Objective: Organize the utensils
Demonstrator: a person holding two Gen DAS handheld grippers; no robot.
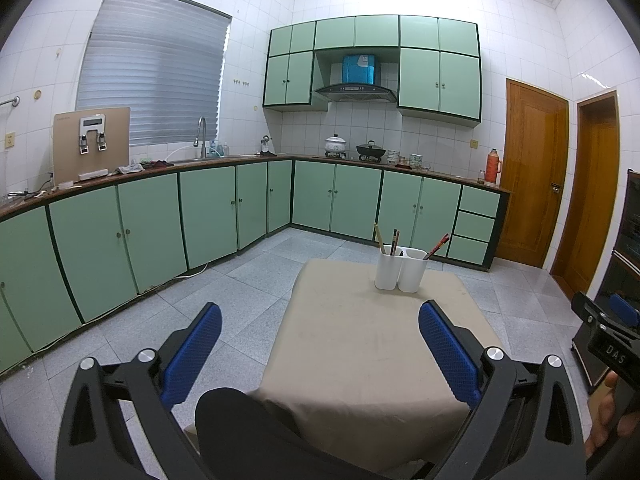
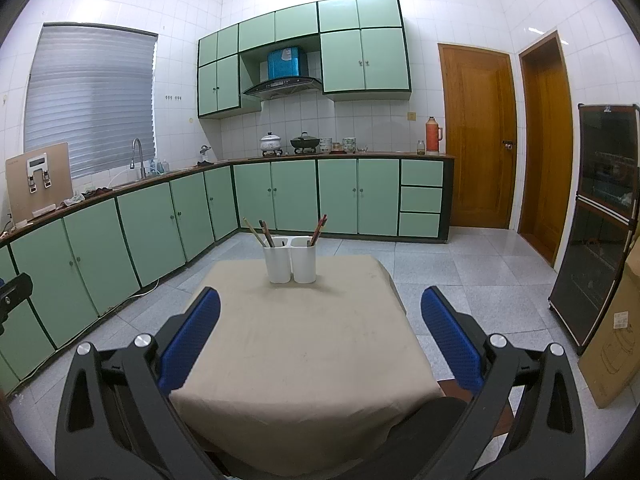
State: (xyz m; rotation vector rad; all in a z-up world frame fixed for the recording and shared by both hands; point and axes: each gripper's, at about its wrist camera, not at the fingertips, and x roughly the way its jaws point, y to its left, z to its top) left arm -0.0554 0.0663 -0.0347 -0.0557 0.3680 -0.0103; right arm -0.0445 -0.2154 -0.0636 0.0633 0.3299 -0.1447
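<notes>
A white two-compartment utensil holder (image 1: 400, 270) (image 2: 290, 259) stands near the far edge of a small table with a beige cloth (image 1: 368, 344) (image 2: 296, 336). Its left compartment holds a pale chopstick and dark chopsticks (image 1: 387, 239) (image 2: 260, 232); its right compartment holds reddish chopsticks (image 1: 437, 246) (image 2: 319, 230). My left gripper (image 1: 320, 316) is open and empty, held above the near left part of the table. My right gripper (image 2: 320, 308) is open and empty, above the near edge. The right gripper also shows at the right edge of the left wrist view (image 1: 612, 332).
Green kitchen cabinets (image 1: 208, 216) (image 2: 168, 216) run along the left and back walls, with a sink and stove on the counter. A dark glass cabinet (image 2: 600, 216) and a cardboard box (image 2: 616, 340) stand at the right. Wooden doors (image 2: 476, 132) are at the back right.
</notes>
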